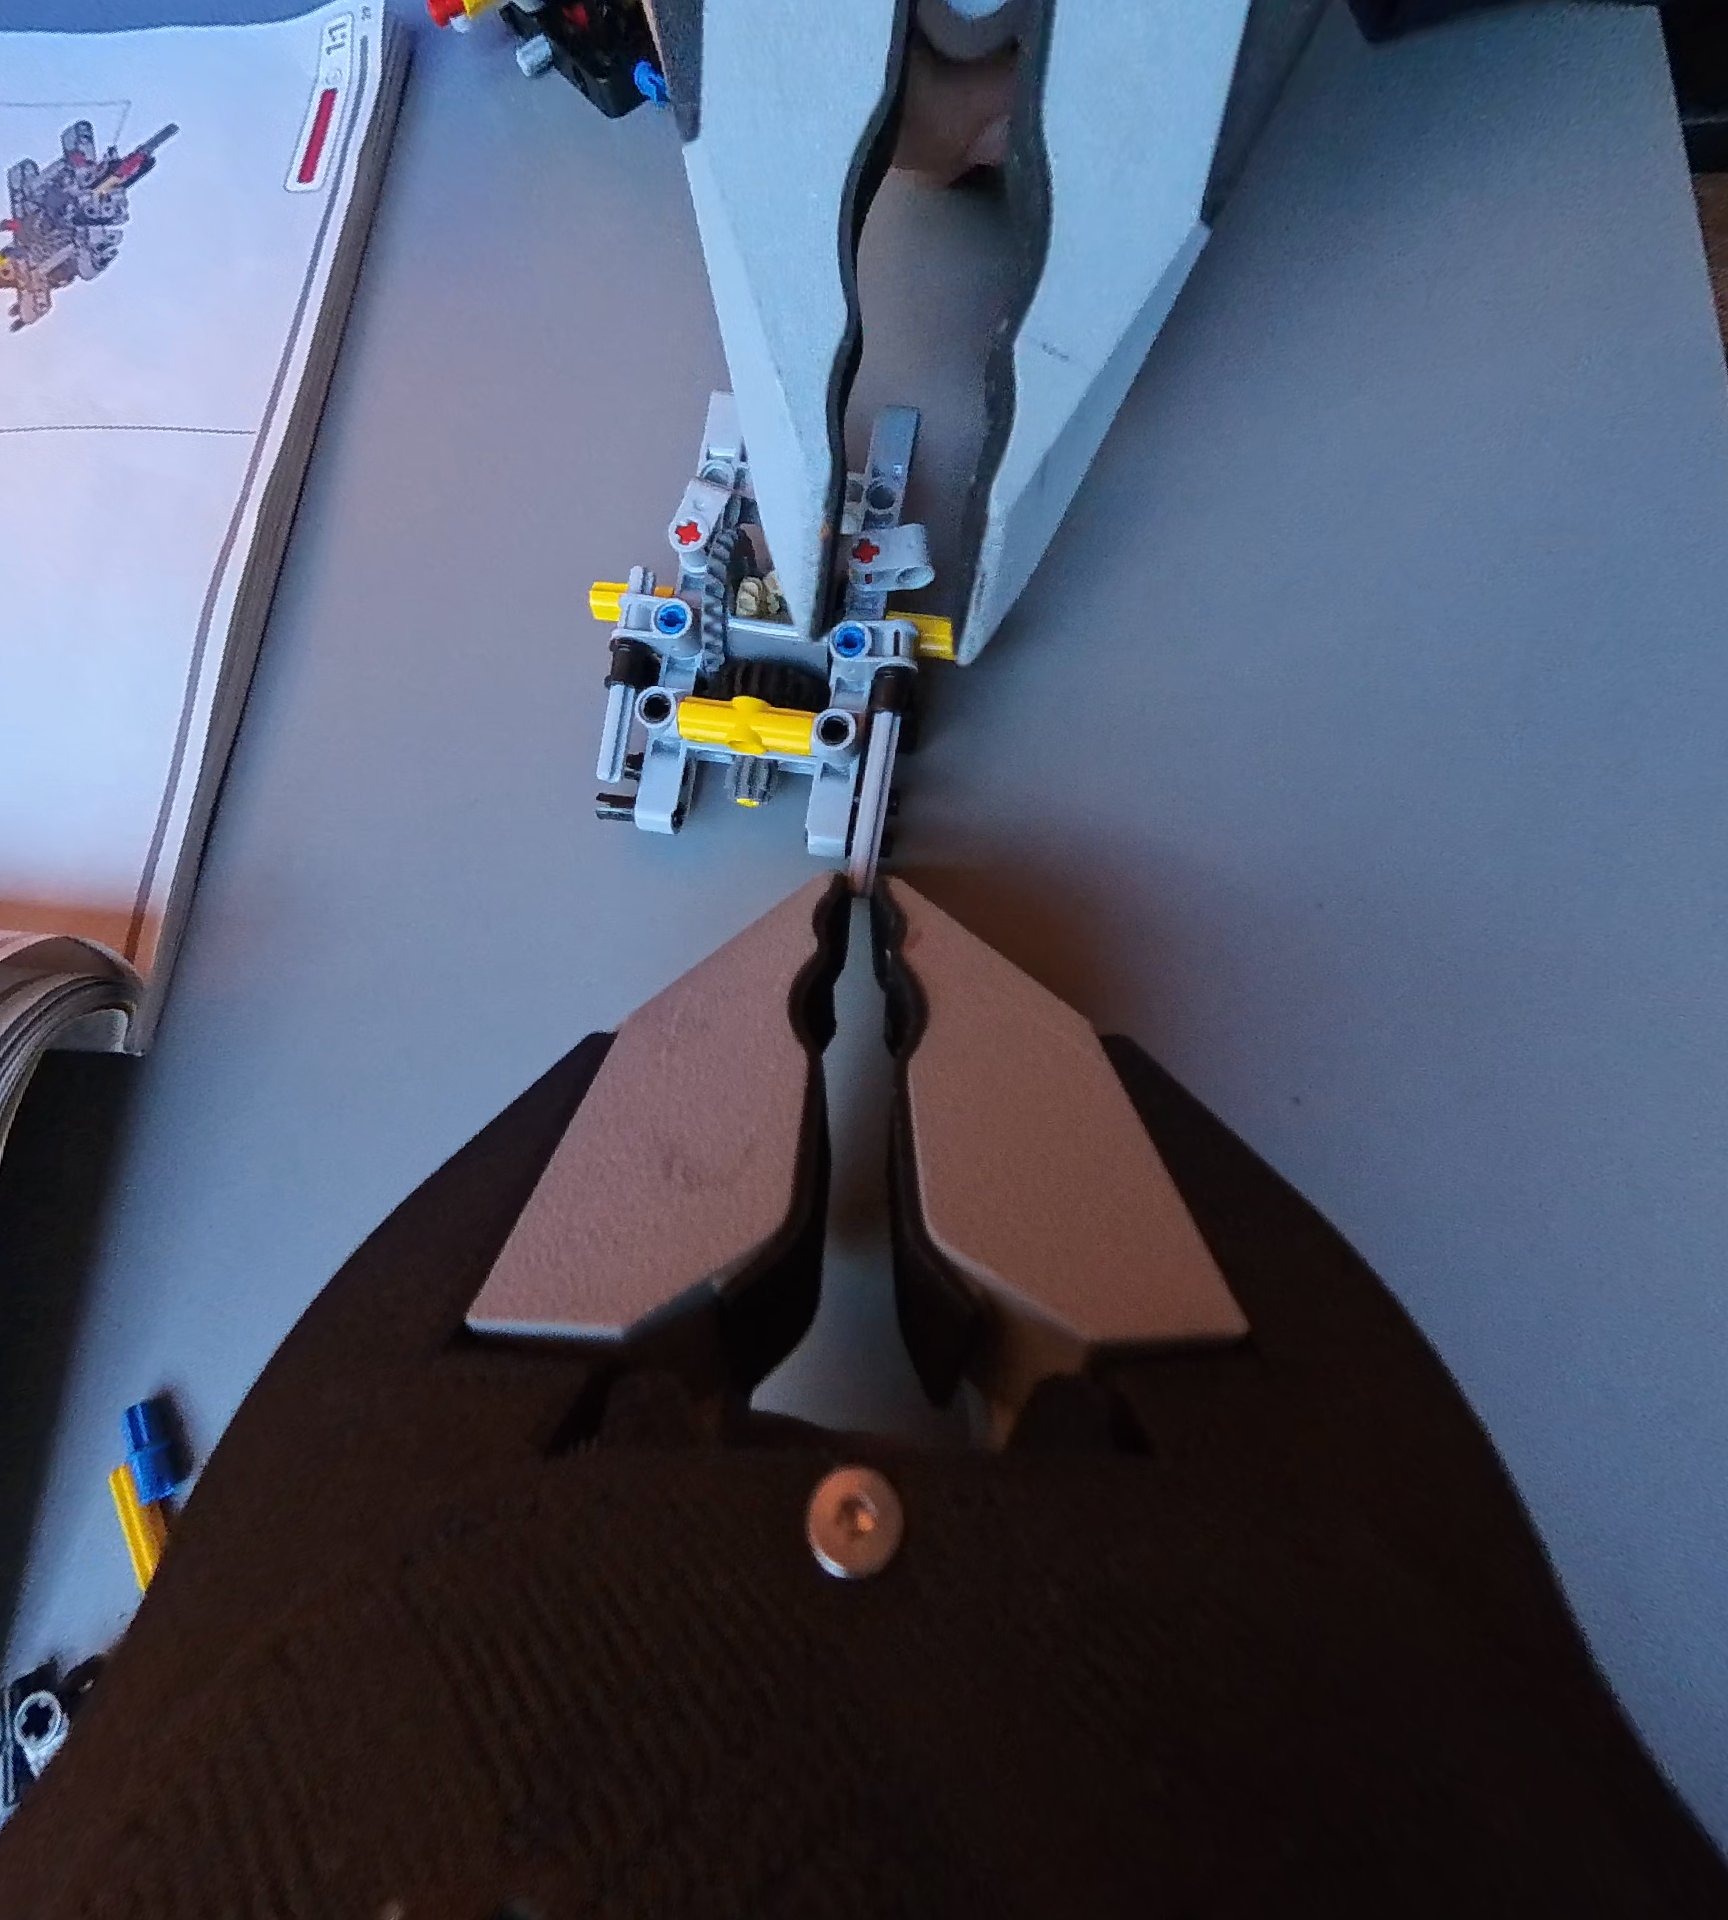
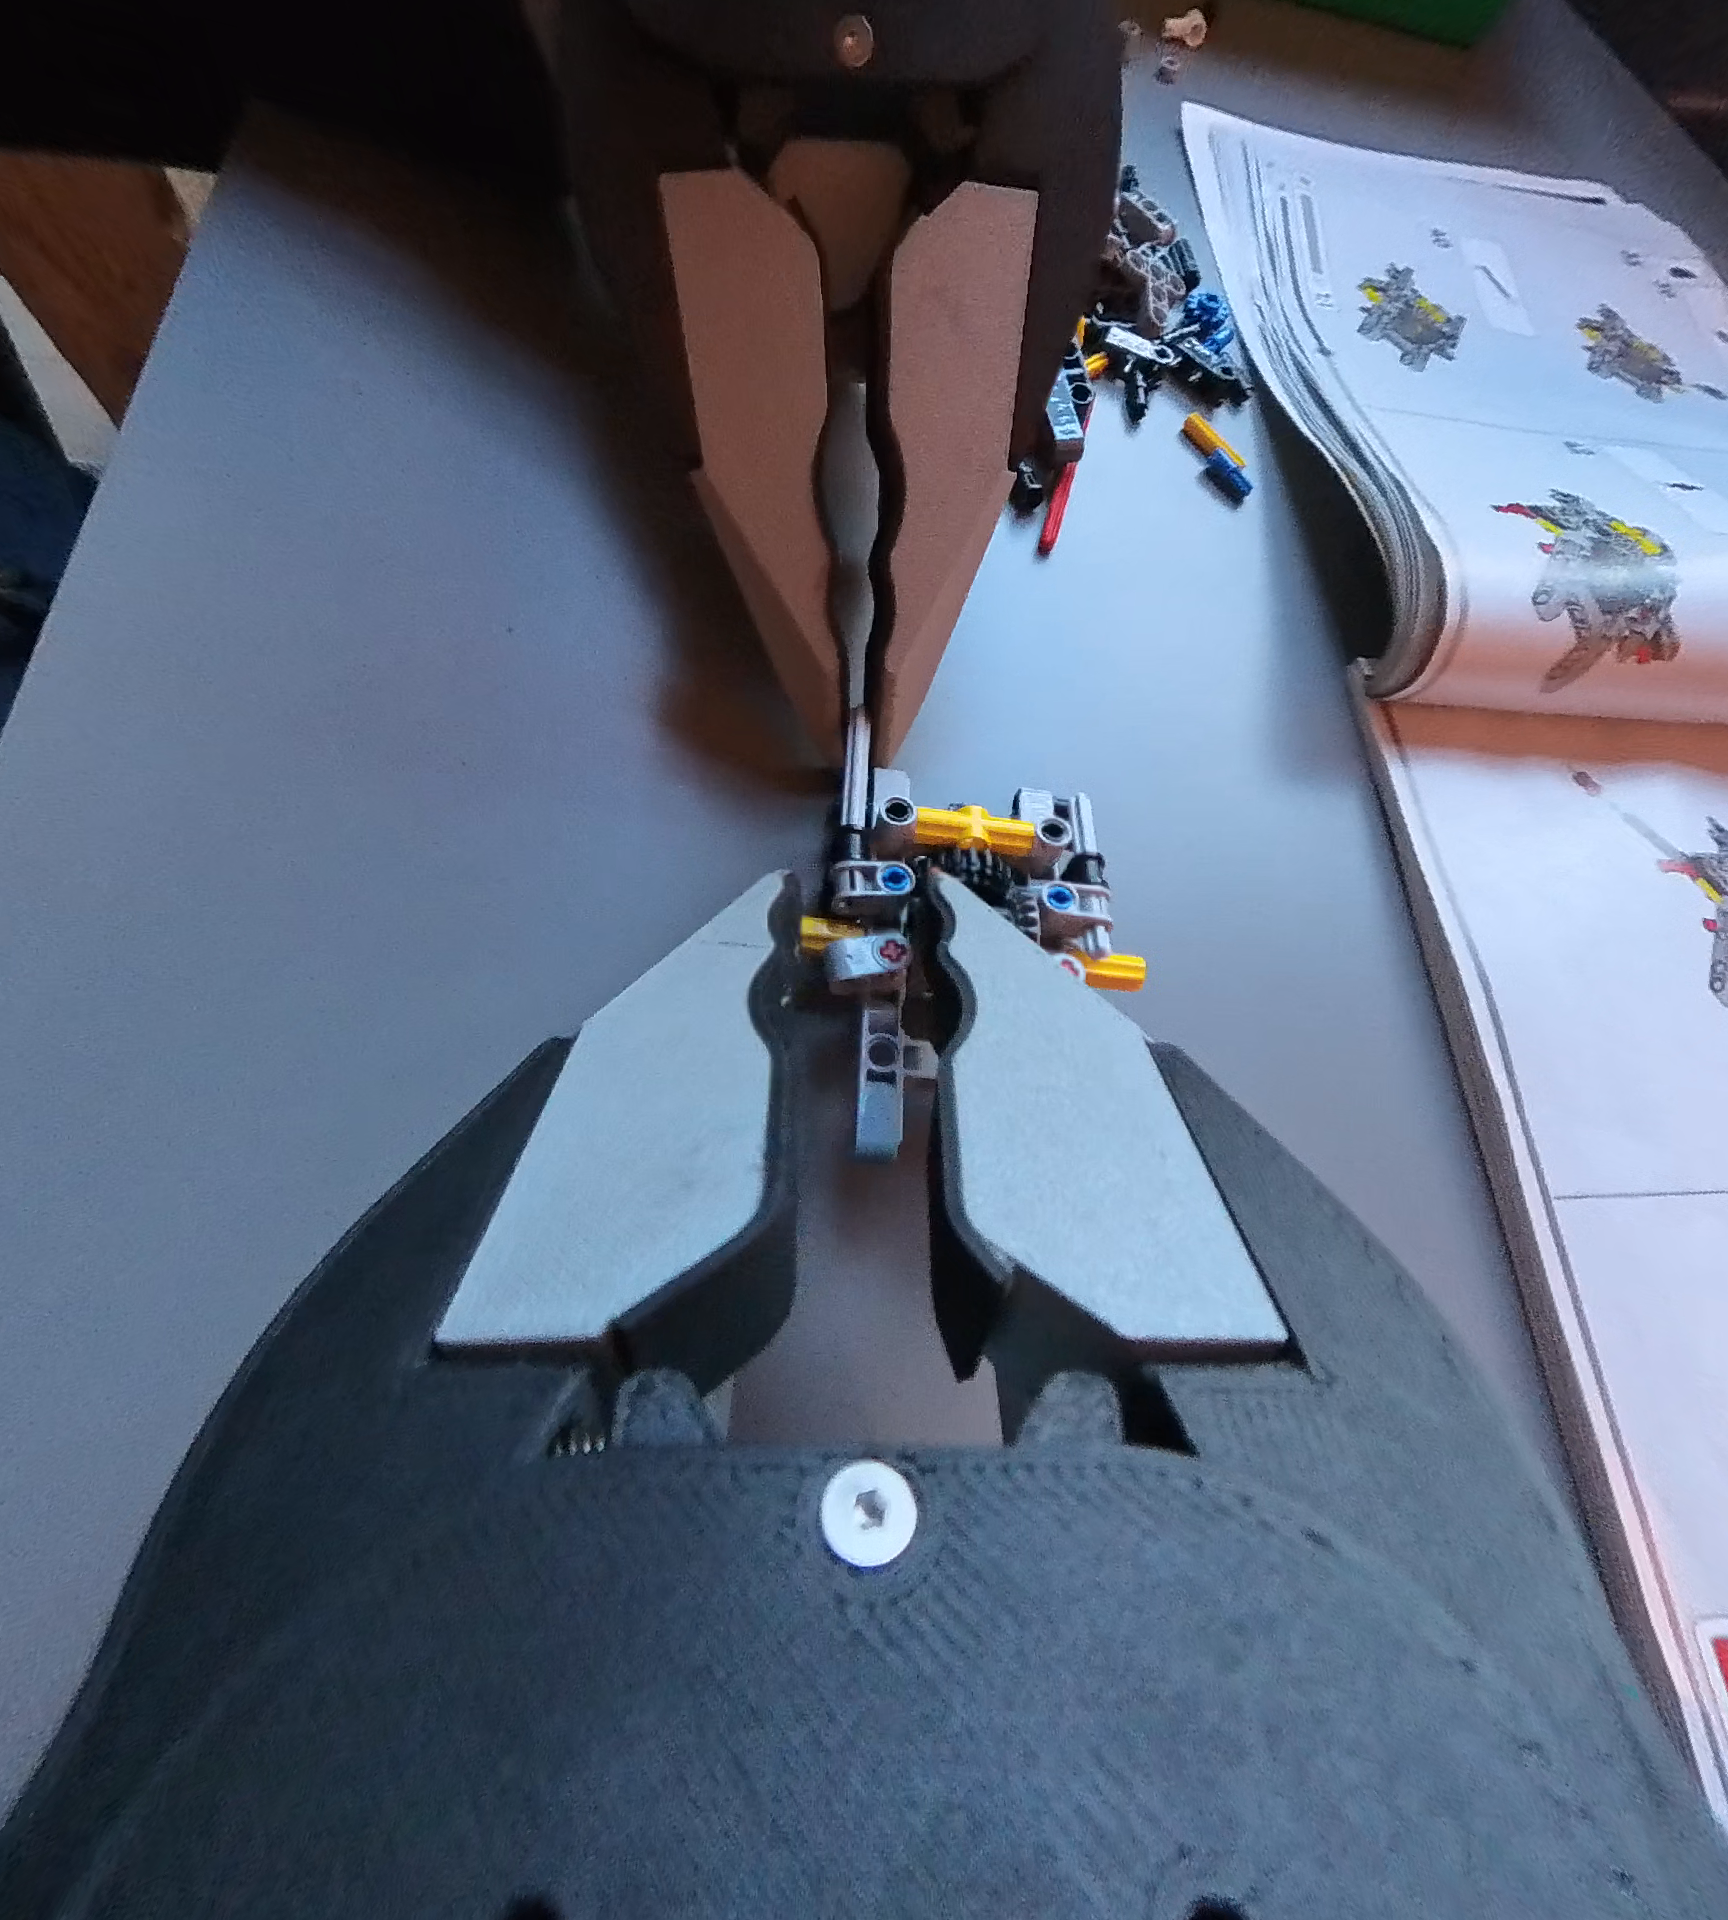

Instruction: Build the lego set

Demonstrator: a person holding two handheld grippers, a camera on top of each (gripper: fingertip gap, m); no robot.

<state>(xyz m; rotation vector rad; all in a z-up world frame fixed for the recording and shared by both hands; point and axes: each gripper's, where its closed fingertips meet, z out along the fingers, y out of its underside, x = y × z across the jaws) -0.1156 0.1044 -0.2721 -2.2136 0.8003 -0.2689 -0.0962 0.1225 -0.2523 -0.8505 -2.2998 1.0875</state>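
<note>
a small brick assembly (image 1: 751, 686), built of light grey beams with yellow axle connectors, blue pins and dark gears, is seen standing on the grey counter (image 1: 1359, 831) between the two tools. a thin grey axle (image 1: 879, 790) runs along one side of the assembly, and its free end is pinched between the tan fingertips of the left claw (image 1: 862, 883), which is clenched on it. most of the axle is shown outside the assembly's dark bushing, so it is judged to be only partly seated.

the right claw (image 2: 860, 904) is set over the opposite end of the assembly, its grey fingers (image 2: 1005, 966) spread to either side of a grey beam (image 2: 881, 1081) and a yellow connector end (image 2: 824, 932). whether the pads are pressed against those parts cannot be told; a gap seems to be left on at least one side.

an open instruction booklet (image 2: 1566, 935) is laid beside the work, with a pile of loose parts (image 2: 1151, 343) at the far end of the counter. a loose blue and yellow pin (image 1: 145, 1475) is also seen near the booklet's edge. the build is judged to be at an early stage, with many pieces unused.
</note>
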